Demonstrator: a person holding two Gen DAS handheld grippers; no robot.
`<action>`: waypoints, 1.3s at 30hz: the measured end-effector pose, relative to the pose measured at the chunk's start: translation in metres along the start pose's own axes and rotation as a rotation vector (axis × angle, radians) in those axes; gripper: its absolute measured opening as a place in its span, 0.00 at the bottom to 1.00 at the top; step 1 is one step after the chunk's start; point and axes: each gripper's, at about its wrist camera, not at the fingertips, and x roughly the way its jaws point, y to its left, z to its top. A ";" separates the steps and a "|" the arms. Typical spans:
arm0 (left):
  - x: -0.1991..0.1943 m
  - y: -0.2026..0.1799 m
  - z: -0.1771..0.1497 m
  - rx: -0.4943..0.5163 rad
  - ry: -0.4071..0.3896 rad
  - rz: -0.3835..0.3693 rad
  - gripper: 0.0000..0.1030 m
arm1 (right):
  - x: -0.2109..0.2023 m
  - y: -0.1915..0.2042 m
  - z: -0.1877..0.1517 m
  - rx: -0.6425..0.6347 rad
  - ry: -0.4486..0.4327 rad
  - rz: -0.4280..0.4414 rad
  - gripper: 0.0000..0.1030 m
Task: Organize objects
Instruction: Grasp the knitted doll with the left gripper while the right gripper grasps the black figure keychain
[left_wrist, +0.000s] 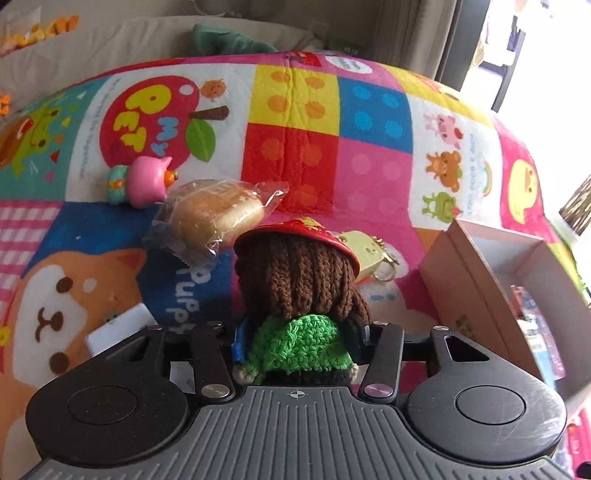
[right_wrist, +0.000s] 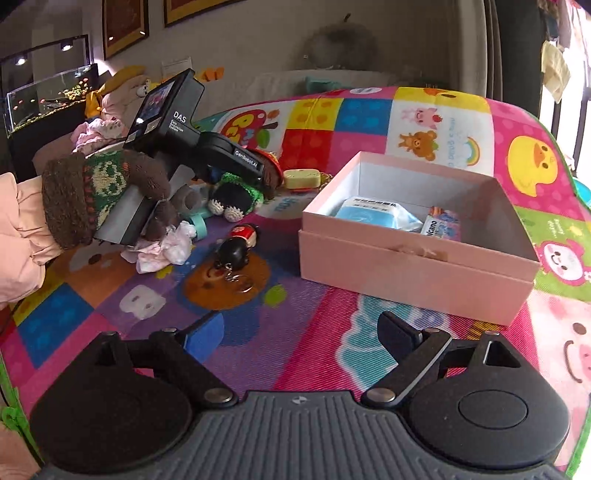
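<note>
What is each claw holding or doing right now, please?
Left claw: shut on the crocheted doll.
Right claw: open, holding nothing.

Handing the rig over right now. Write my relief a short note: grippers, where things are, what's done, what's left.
Left gripper: shut on the crochet doll, low over the mat.
Right gripper: open, empty, in front of the pink box.
Done: wipes pack and a small packet lie in the box.
Left: doll to box; then the wrapped bun, pink pig toy, yellow keychain and black-haired figurine, all on the mat.
</note>
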 end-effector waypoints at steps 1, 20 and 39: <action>-0.010 0.000 -0.003 -0.003 -0.018 -0.026 0.51 | -0.001 0.003 -0.001 0.005 -0.004 0.003 0.90; -0.177 0.085 -0.164 -0.250 -0.182 0.007 0.51 | 0.028 0.021 -0.001 0.075 0.102 0.057 0.98; -0.167 0.103 -0.174 -0.342 -0.242 -0.038 0.52 | 0.112 0.082 0.067 -0.127 0.091 -0.096 0.59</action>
